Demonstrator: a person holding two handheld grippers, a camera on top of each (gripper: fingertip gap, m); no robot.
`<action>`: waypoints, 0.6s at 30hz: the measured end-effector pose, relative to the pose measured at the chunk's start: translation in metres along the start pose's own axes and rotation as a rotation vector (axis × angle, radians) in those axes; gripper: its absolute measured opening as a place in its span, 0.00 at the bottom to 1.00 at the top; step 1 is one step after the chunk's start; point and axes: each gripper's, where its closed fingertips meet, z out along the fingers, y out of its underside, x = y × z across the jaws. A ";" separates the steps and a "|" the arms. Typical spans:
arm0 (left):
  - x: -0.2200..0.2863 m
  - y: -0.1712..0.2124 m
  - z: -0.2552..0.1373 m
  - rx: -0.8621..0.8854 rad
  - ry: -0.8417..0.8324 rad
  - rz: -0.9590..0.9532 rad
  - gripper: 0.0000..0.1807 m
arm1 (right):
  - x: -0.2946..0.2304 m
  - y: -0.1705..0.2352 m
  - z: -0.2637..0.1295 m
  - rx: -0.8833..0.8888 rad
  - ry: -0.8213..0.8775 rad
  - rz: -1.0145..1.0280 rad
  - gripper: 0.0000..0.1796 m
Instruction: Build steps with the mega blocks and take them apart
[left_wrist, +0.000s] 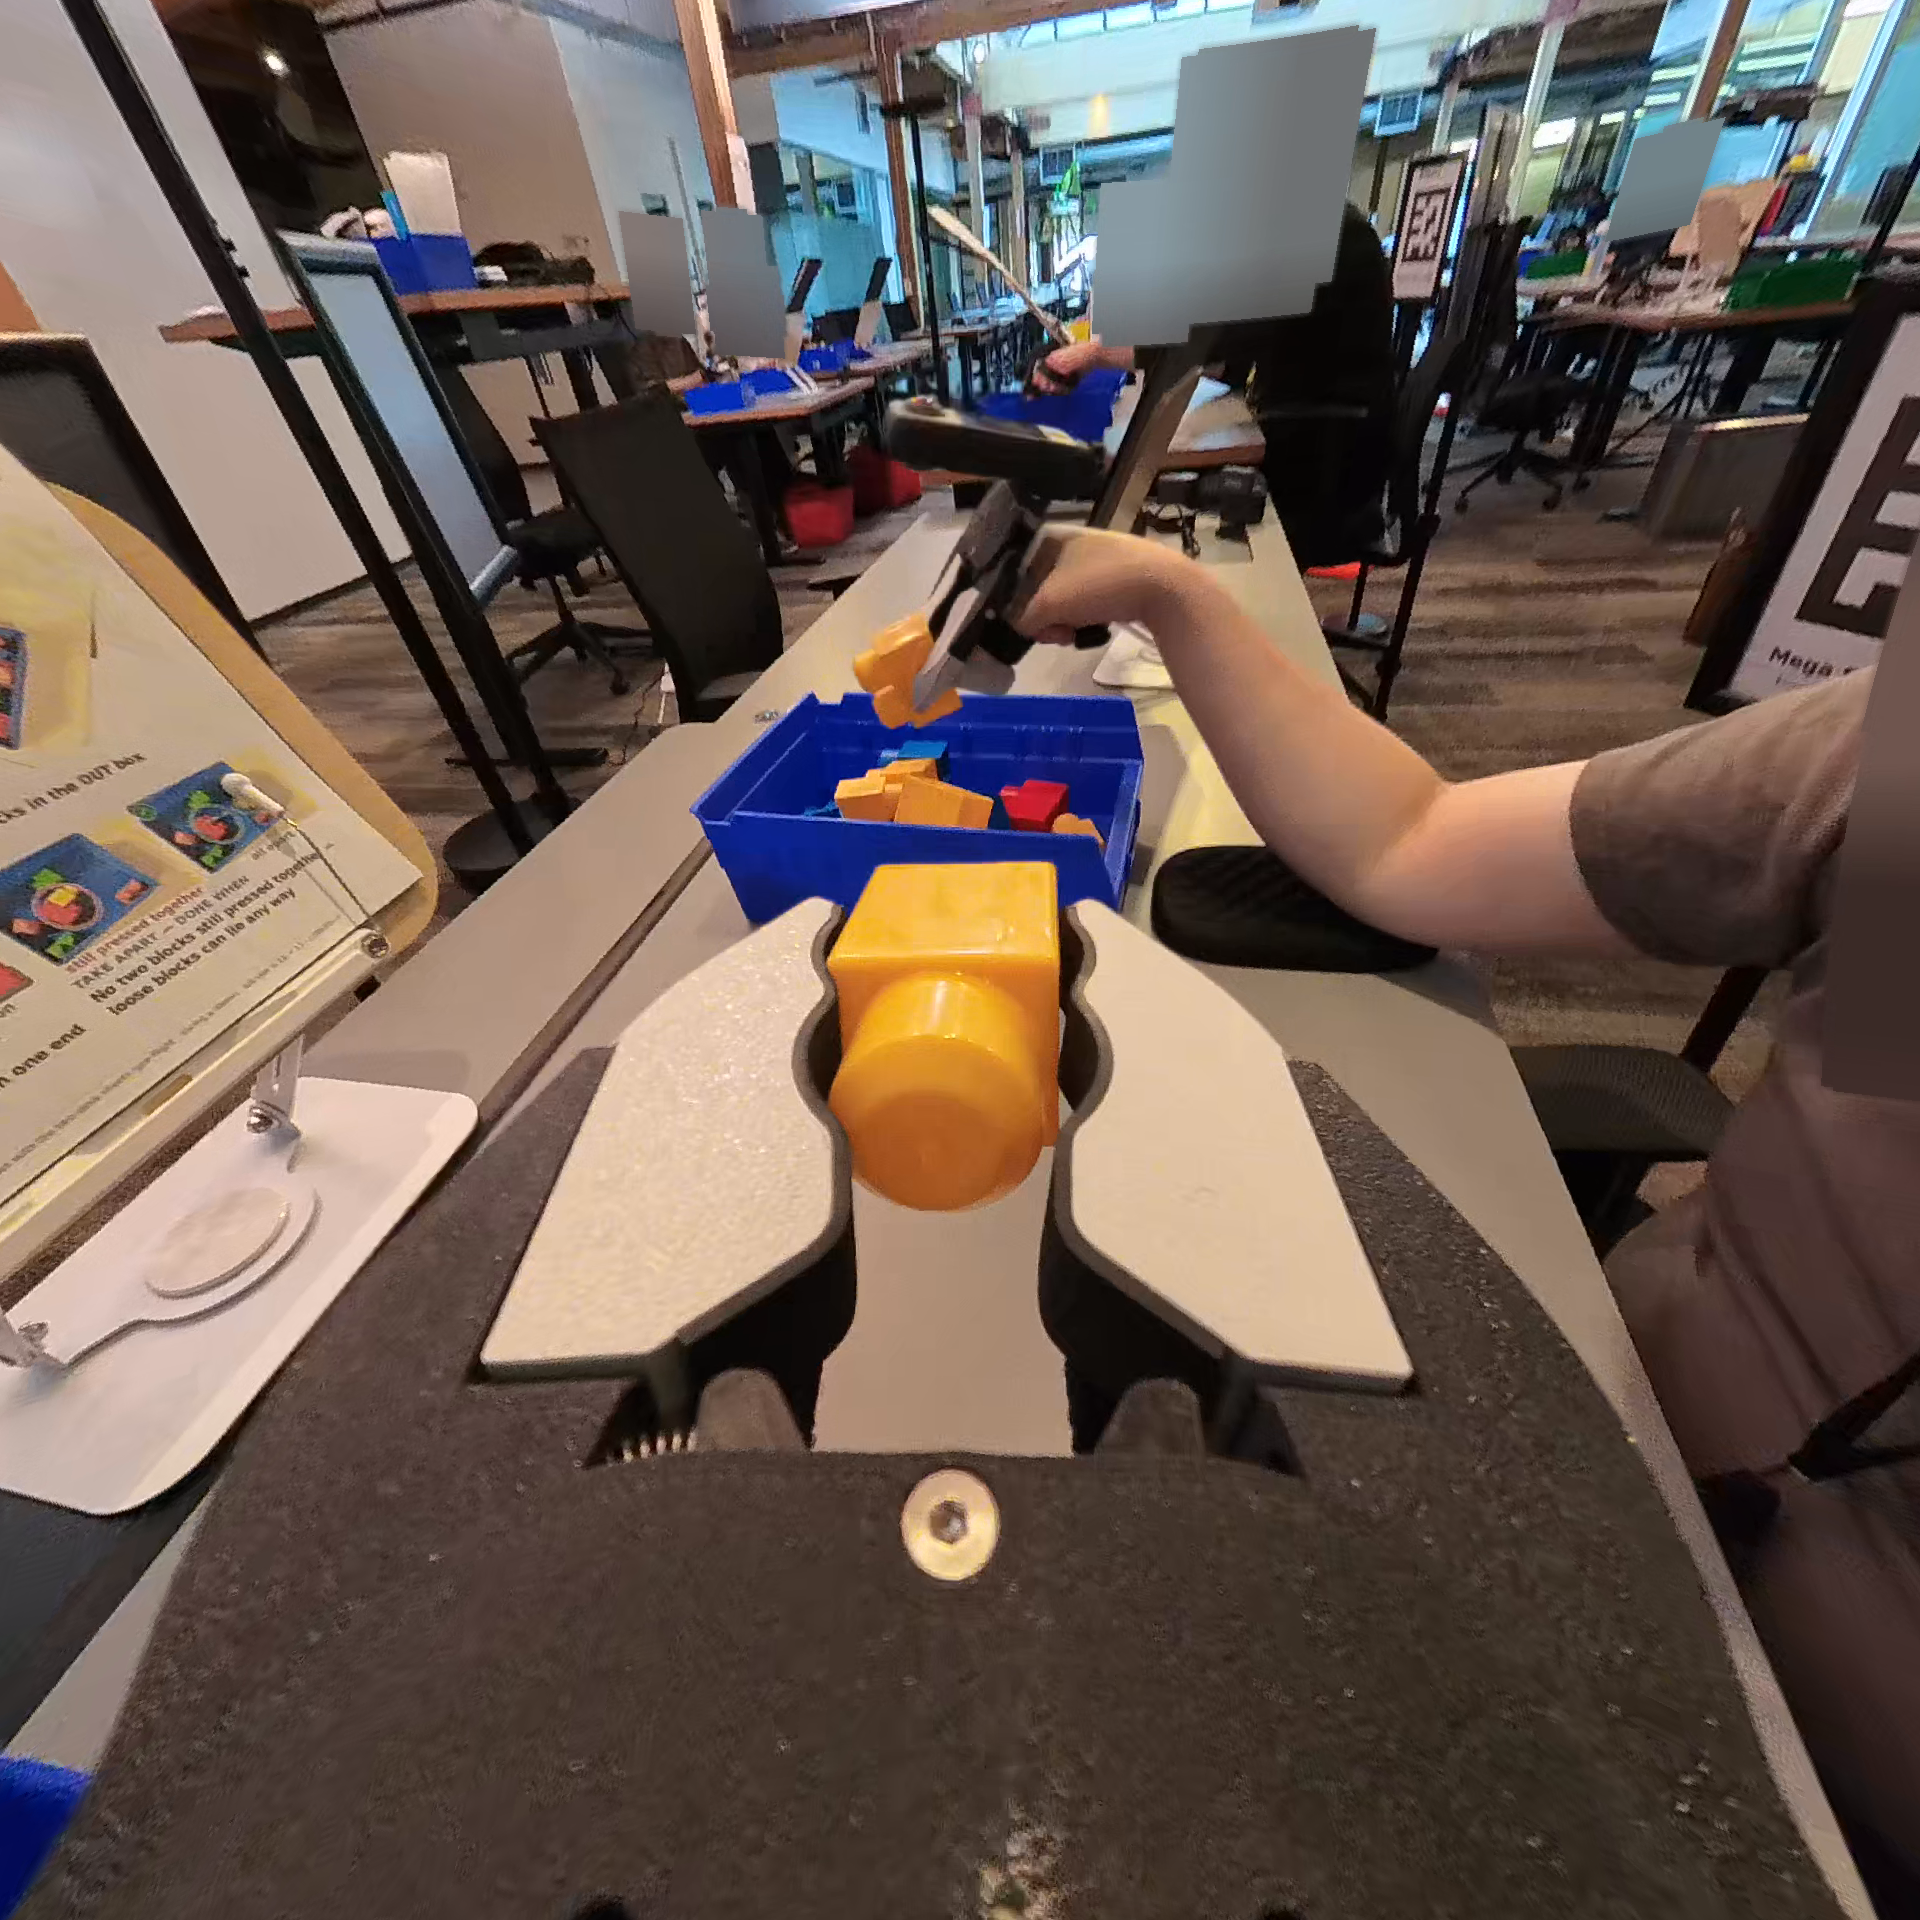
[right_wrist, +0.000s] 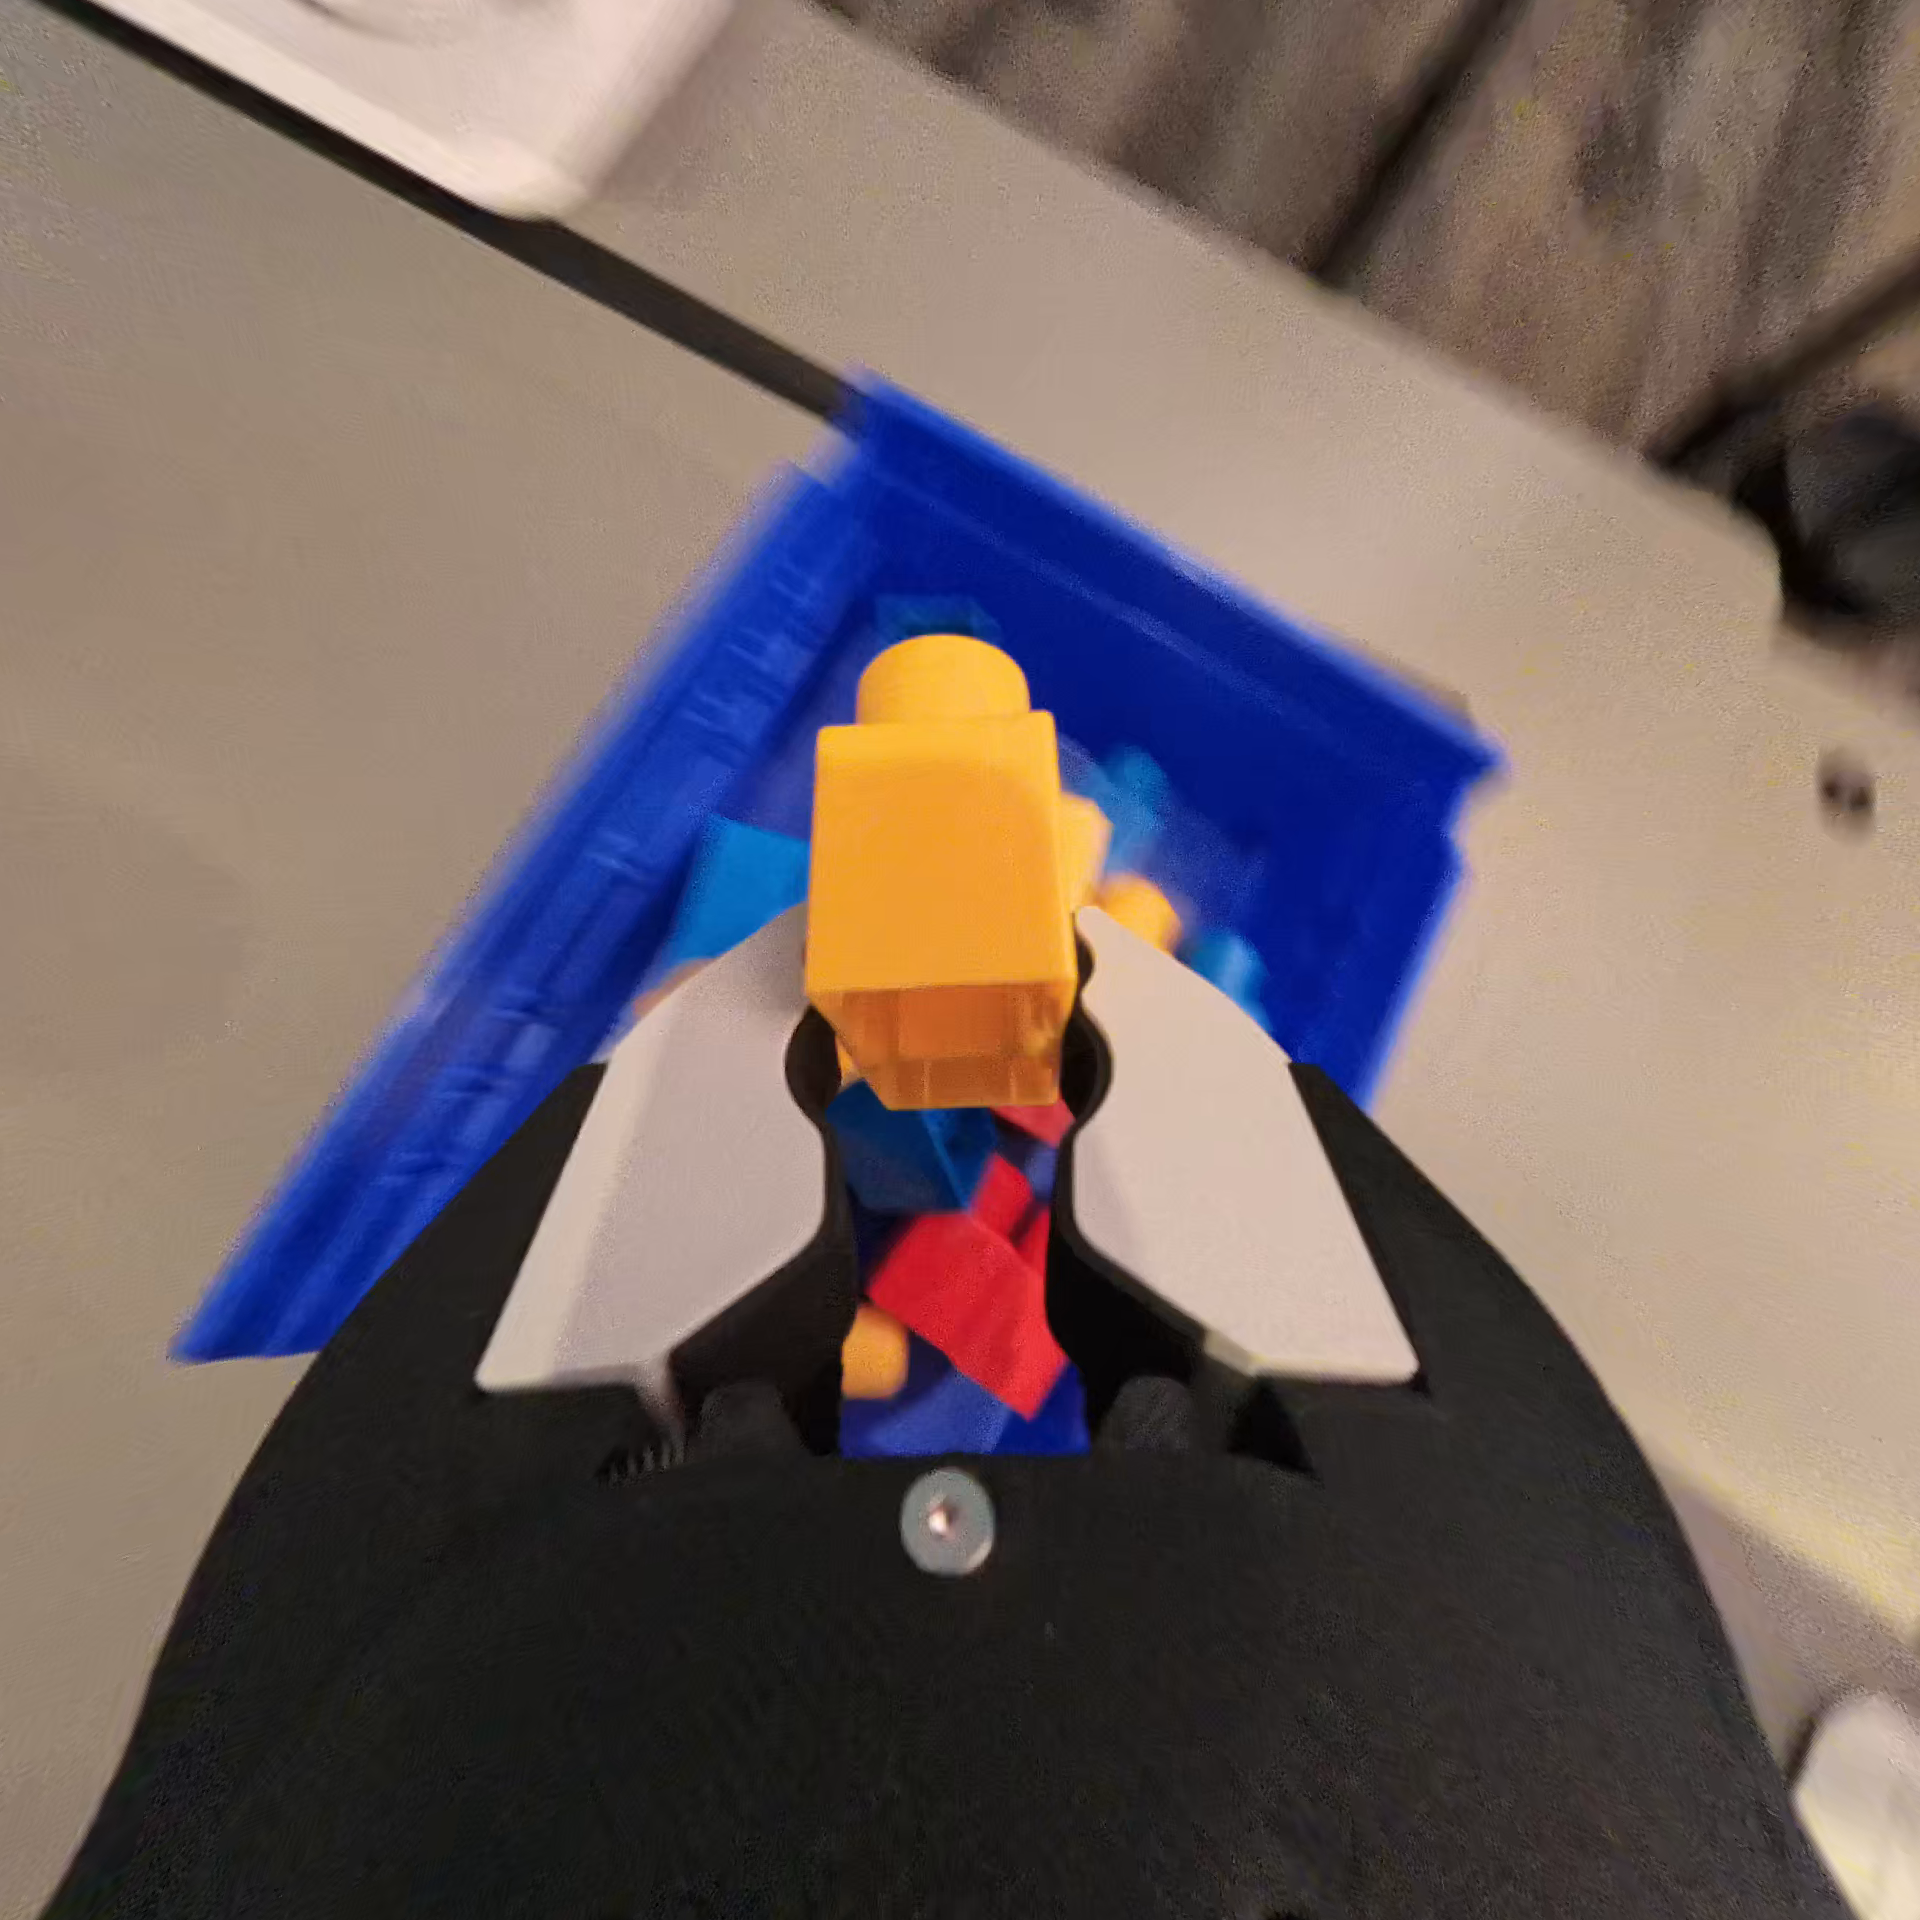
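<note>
My left gripper (left_wrist: 948, 925) is shut on an orange single-stud block (left_wrist: 945, 1029), its stud pointing back toward the camera, held above the grey table. My right gripper (right_wrist: 940, 935) is shut on another orange block (right_wrist: 935, 883), stud pointing away, above the blue bin (right_wrist: 582, 935). In the left wrist view the right gripper (left_wrist: 940, 675) holds its orange block (left_wrist: 896, 665) over the far rim of the blue bin (left_wrist: 831, 862). Several orange, red and blue blocks (left_wrist: 935, 800) lie loose in the bin; they also show in the right wrist view (right_wrist: 966, 1288).
An instruction sheet on a white stand (left_wrist: 156, 914) is at the left. A black wrist rest (left_wrist: 1268, 914) lies right of the bin. The person's arm (left_wrist: 1351, 790) reaches across from the right. Chairs and desks stand beyond the grey table (left_wrist: 561, 997). My right fingertips sit around 45 cm from my left ones.
</note>
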 end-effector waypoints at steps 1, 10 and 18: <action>0.001 0.003 0.003 -0.017 0.004 -0.003 0.21 | 0.013 0.018 0.009 -0.070 0.000 0.060 0.23; -0.008 0.021 0.022 -0.036 0.029 -0.184 0.21 | 0.020 -0.008 0.018 0.049 0.033 0.079 0.28; -0.001 0.029 0.043 0.002 0.127 -0.423 0.21 | -0.261 -0.130 -0.131 1.167 -0.354 -0.759 0.39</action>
